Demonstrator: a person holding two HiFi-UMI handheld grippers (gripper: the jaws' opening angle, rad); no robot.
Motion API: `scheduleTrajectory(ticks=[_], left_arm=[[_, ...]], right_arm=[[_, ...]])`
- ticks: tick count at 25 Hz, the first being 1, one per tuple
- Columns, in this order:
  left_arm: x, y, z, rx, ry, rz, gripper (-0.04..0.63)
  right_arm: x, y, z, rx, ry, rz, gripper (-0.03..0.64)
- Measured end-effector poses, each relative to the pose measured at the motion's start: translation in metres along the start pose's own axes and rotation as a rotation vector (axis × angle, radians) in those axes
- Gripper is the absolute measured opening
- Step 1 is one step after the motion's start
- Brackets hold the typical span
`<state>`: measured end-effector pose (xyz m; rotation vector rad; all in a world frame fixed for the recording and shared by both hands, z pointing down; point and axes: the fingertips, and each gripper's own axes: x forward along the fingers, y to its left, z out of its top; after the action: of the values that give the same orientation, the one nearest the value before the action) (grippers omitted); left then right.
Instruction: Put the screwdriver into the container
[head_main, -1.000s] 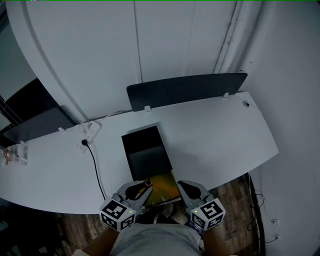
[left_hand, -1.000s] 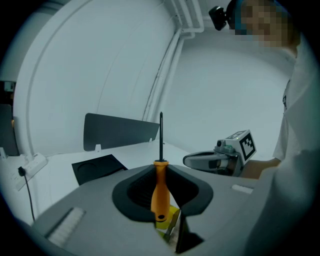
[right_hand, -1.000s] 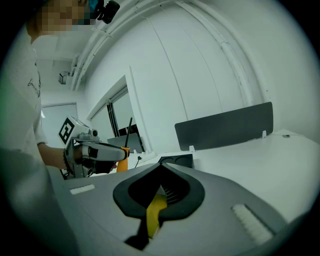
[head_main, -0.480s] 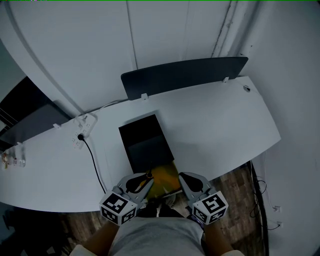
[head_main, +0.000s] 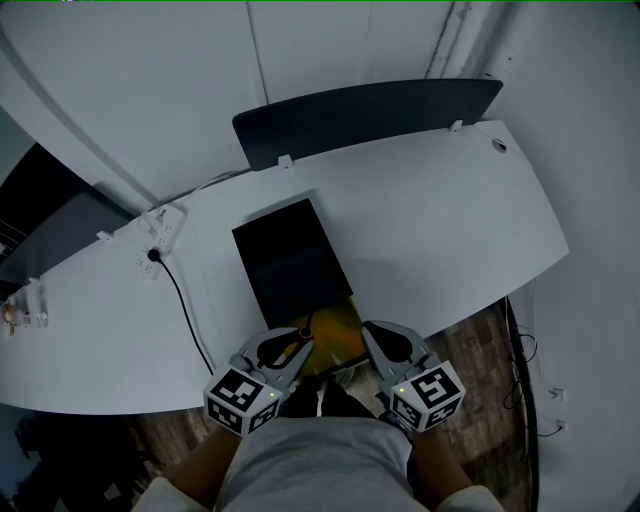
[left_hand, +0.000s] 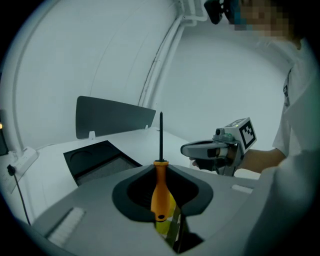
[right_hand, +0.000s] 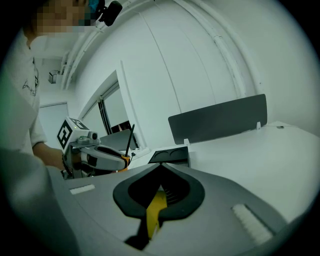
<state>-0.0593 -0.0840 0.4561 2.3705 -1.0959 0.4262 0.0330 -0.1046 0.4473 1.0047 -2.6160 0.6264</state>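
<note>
White bench (head_main: 450, 230) fills the head view, with the black container (head_main: 290, 262) lying open at its middle. Low in the frame, just short of that container, the left tool (head_main: 292, 350) is clamped on the screwdriver (left_hand: 159, 195) by its orange handle, shaft jutting ahead, likely so the tip leads in. Right tool (head_main: 380, 340) waits beside it, jaws together on nothing. Both tilt gently downward, forearms tucked close.
</note>
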Motion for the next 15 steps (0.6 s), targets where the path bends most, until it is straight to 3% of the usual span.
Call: scheduleTrajectory(ticks=[15], left_arm=[[0.029,0.009,-0.048,0.025,0.157,-0.028,0.067]], right_arm=[[0.003,-0.006,-0.017,0.01,0.037,-0.023,0.015]])
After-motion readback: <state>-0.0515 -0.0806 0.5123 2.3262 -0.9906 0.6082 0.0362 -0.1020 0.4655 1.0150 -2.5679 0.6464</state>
